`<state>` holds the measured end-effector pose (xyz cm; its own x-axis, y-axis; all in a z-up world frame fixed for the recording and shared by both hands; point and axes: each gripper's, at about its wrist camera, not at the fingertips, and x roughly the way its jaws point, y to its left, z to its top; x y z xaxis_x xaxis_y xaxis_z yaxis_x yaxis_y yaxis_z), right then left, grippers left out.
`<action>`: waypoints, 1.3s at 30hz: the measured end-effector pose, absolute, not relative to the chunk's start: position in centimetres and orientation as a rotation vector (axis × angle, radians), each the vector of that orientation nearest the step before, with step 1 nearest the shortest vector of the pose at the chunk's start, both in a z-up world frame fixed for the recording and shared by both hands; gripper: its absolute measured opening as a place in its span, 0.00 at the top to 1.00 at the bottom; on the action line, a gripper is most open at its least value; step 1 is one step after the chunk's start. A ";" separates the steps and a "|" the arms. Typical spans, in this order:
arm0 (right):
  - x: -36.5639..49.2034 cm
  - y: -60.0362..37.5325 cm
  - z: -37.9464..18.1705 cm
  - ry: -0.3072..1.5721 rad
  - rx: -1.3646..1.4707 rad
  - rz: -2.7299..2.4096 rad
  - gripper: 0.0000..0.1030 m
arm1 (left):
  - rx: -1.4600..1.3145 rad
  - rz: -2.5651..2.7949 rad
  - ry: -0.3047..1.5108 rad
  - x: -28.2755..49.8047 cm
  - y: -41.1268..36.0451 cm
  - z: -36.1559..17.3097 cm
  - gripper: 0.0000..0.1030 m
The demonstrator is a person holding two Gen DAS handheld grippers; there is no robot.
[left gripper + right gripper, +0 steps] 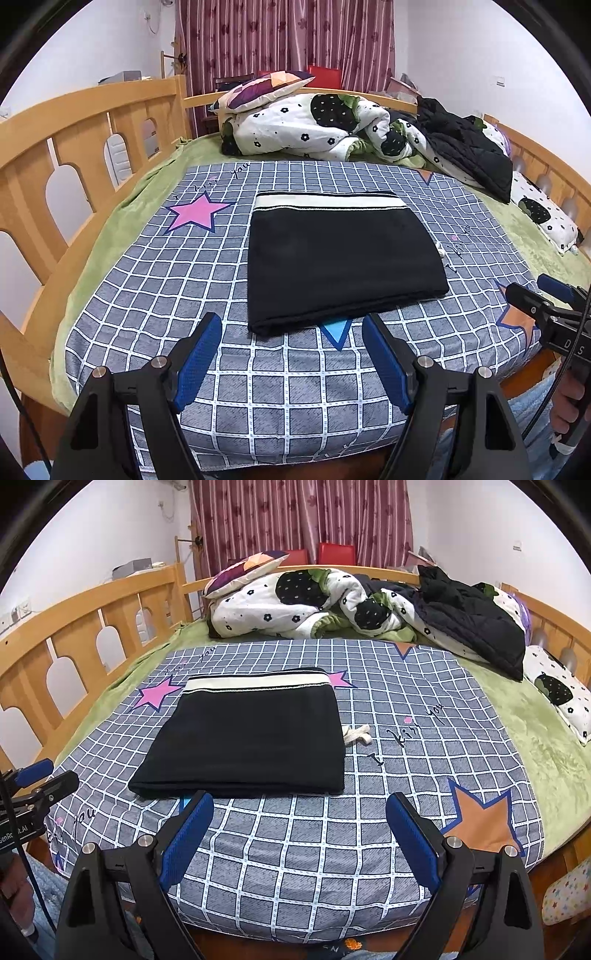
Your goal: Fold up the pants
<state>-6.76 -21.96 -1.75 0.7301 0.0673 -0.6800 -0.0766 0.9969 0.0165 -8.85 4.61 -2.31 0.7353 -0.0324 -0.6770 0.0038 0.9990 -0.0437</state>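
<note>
1. The black pants (343, 266) lie folded into a flat rectangle on the grey checked sheet (258, 373), near the middle of the bed. Their cream waistband (330, 201) runs along the far edge, and the thick folded edge faces the camera.
2. In the right wrist view, a white drawstring (356, 734) pokes out from the right side of the pants and rests on the sheet.
3. The left gripper (291, 328) hangs just short of the near edge of the pants, its blue-padded fingers spread wide with nothing between them.
4. The right gripper (299, 808) sits over bare sheet, level with the near right corner of the pants, its fingers spread wider and also empty. A hand (567, 406) grips its handle at the right edge of the left wrist view.
5. The wooden bed frame (92, 122) encloses everything: a green blanket (110, 236) under the checked sheet, a bunched white floral quilt (295, 125) at the far end, a patterned pillow (266, 88) on top of it, and a black jacket (469, 147) draped on the right.
6. A maroon curtain (284, 37) hangs behind the bed.
</note>
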 end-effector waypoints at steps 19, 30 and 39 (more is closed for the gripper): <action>-6.7 -22.4 -1.8 0.747 -0.010 0.070 0.10 | -0.038 -0.009 0.741 -8.7 4.8 -2.5 0.25; -6.6 -22.4 -1.9 0.746 -0.017 0.064 0.10 | -0.042 -0.009 0.741 -8.8 4.8 -2.4 0.25; -6.7 -22.5 -1.9 0.748 -0.016 0.060 0.10 | -0.041 -0.011 0.740 -8.8 4.9 -2.4 0.25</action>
<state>-6.66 -22.53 -1.93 0.7316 0.0489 -0.6800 -0.0603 0.9982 0.0069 -8.80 4.92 -2.43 0.7387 -0.0243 -0.6736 -0.0048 0.9991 -0.0413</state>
